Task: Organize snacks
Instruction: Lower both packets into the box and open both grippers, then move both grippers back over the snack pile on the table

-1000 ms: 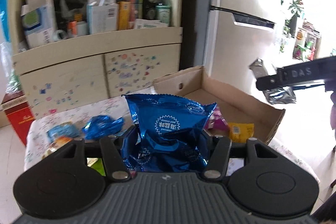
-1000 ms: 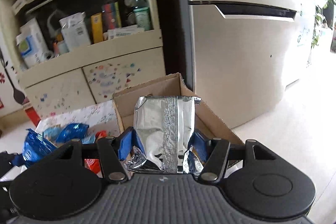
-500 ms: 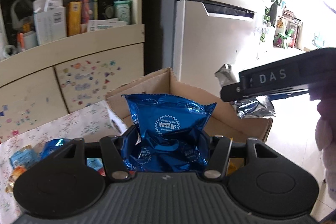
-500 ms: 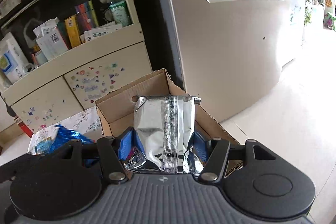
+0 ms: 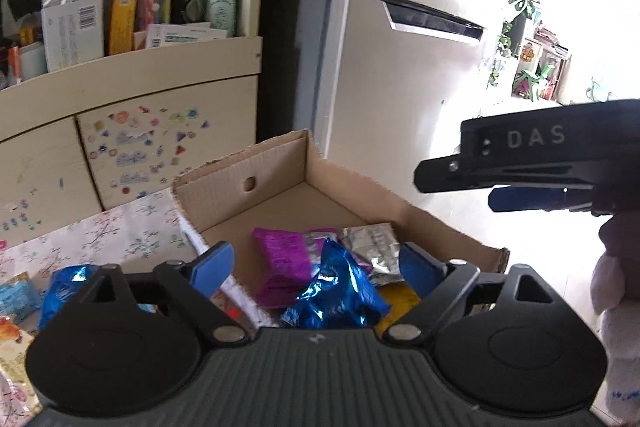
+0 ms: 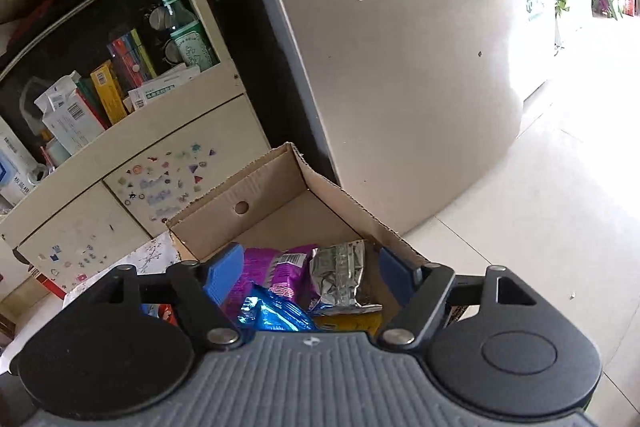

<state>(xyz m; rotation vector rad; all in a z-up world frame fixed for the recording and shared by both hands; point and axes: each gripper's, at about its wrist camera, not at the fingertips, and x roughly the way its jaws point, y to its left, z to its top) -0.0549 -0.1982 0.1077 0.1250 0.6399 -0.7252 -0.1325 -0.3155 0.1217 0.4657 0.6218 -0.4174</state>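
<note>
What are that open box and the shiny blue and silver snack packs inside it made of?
The box looks like plain brown corrugated cardboard: matte, with fluted cut edges and a punched hole. The blue pack seems to be metallised foil film, glossy and crinkled with bright glints. The silver pack looks like similar foil, creased and mirror-like.

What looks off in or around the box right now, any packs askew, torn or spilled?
Nothing torn or spilled. In the cardboard box, the blue pack sits tilted atop the purple pack, and the silver pack lies slanted beside them. More snacks lie on the table outside the box.
</note>
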